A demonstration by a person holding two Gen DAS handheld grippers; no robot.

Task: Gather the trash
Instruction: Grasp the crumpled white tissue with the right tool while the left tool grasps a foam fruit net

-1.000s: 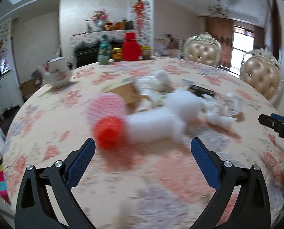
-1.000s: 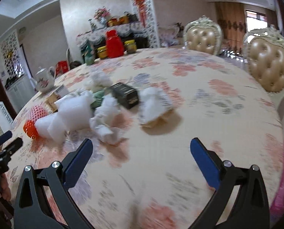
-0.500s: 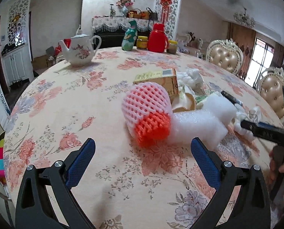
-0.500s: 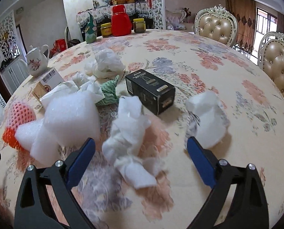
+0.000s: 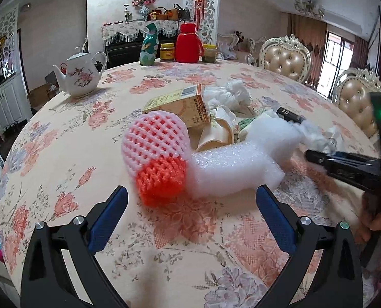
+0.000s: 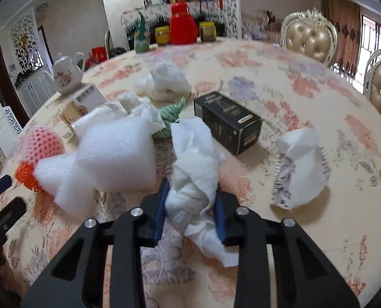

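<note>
A heap of trash lies on the floral table. My right gripper (image 6: pixel 191 206) is shut on a crumpled white tissue (image 6: pixel 194 164), its blue pads pressing both sides. Beside it lie white foam wrap (image 6: pixel 113 154), a black box (image 6: pixel 227 124) and another white wad (image 6: pixel 302 164). My left gripper (image 5: pixel 190 215) stands open just short of a pink and orange foam net (image 5: pixel 157 159), with nothing between its fingers. The foam wrap (image 5: pixel 241 164) touches the net's right side. A tan carton (image 5: pixel 188 105) lies behind. The right gripper (image 5: pixel 344 164) shows at the right edge of the left wrist view.
A white teapot (image 5: pixel 79 75) stands at the far left of the table. A red jug (image 5: pixel 189 43), jars and a green bottle (image 5: pixel 149 45) stand at the far edge. Padded chairs (image 5: pixel 285 59) ring the right side. A hand (image 5: pixel 377 220) holds the right gripper.
The right gripper closed its jaws onto the crumpled white tissue. The left gripper moved closer to the pink and orange net, still open.
</note>
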